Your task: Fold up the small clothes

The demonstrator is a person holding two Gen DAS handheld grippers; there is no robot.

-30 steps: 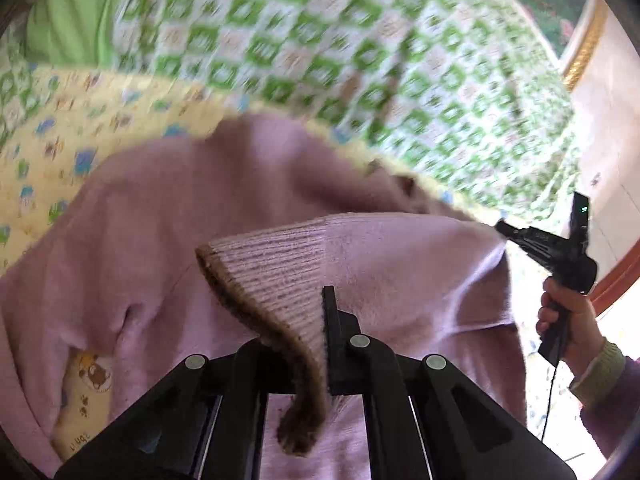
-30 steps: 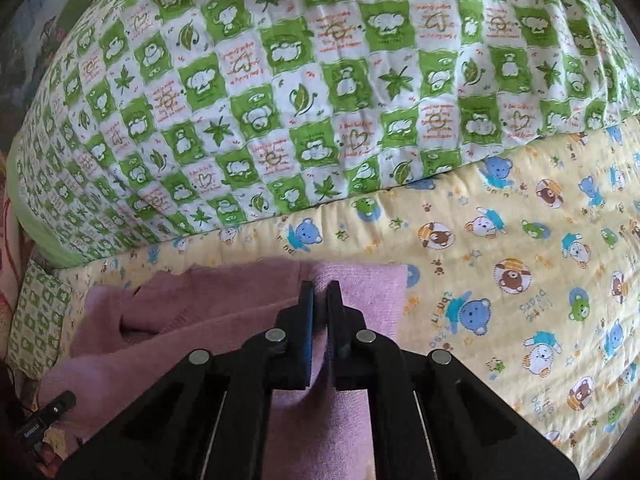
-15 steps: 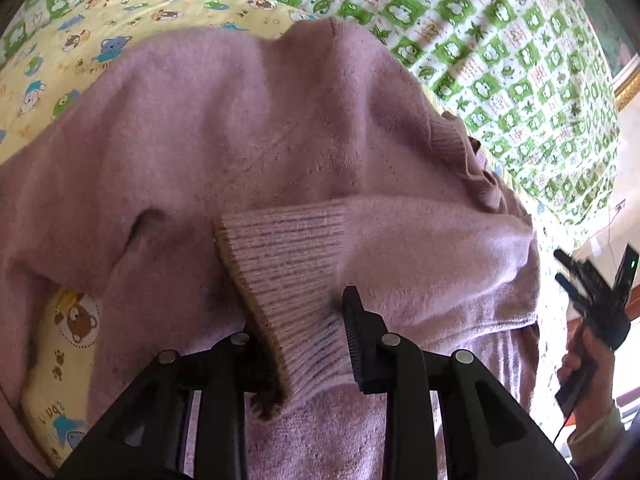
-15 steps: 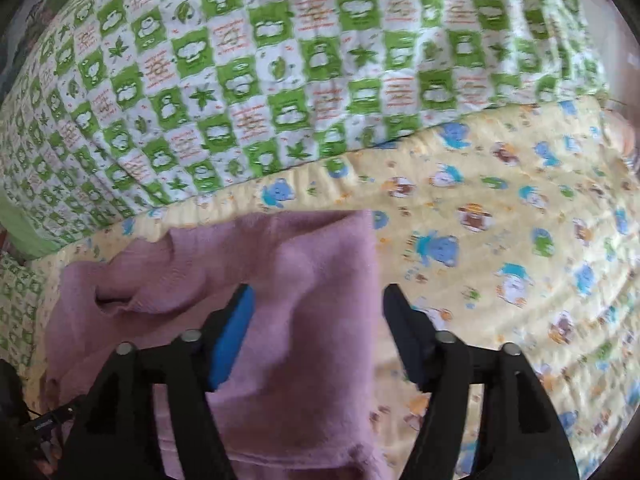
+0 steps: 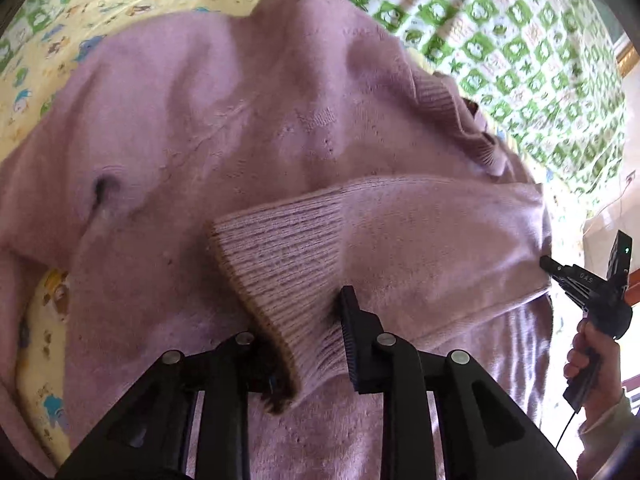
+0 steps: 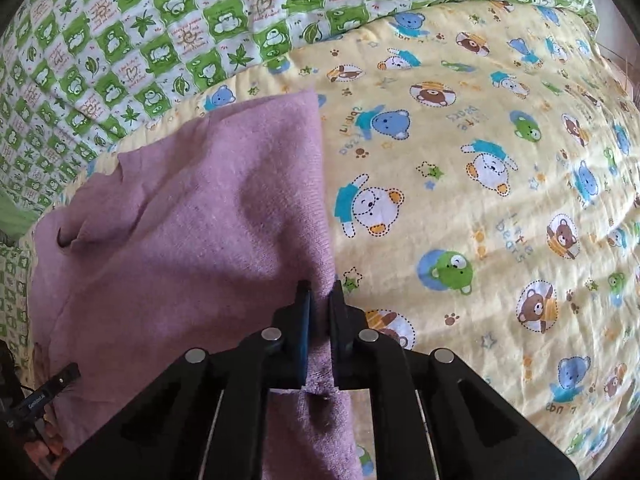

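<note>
Here the mauve sweater lies spread on the yellow bear-print blanket, a green checked quilt beyond it. The left gripper has its fingers parted, the sleeve's ribbed cuff lying loose between them, folded across the body. The right gripper has its fingers clamped on the sweater's edge; bare blanket lies right of them. No containers appear.

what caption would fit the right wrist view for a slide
Right gripper shut on the edge of a pink sweater lying on a yellow bear-print blanket.
</note>
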